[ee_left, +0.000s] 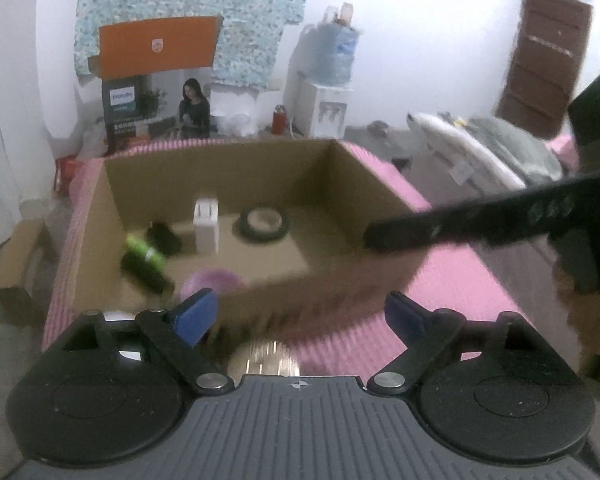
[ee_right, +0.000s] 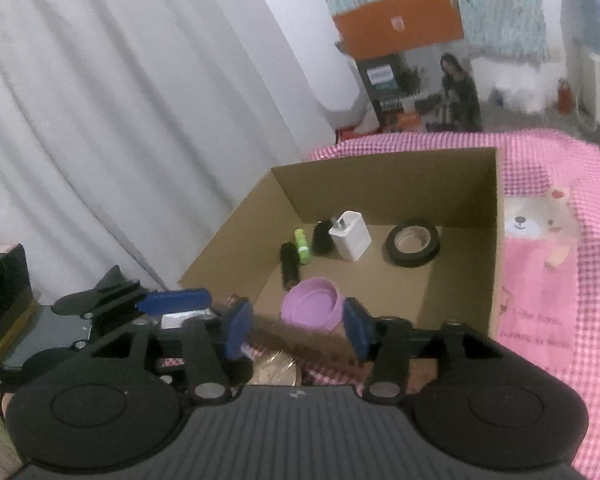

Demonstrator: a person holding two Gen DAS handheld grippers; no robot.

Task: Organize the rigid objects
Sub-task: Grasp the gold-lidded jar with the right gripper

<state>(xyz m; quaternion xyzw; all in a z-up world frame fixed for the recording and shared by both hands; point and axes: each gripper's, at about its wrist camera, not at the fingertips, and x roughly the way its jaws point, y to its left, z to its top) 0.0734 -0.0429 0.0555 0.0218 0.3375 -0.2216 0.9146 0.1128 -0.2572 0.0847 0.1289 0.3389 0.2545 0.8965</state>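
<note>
From the left wrist: my left gripper [ee_left: 300, 316] gapes wide, holding nothing, just short of the cardboard box [ee_left: 340, 280]. Inside: white charger [ee_left: 206, 226], tape roll [ee_left: 264, 223], green tube [ee_left: 144, 254]. Right wrist: my right gripper [ee_right: 296, 330] spread wide at the box's near wall, purple bowl [ee_right: 312, 310] just beyond; gold disc [ee_right: 276, 370] on the pink cloth [ee_right: 540, 280].

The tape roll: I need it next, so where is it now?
The black tape roll lies flat in the cardboard box, toward its far right corner, right of the white charger.
</note>
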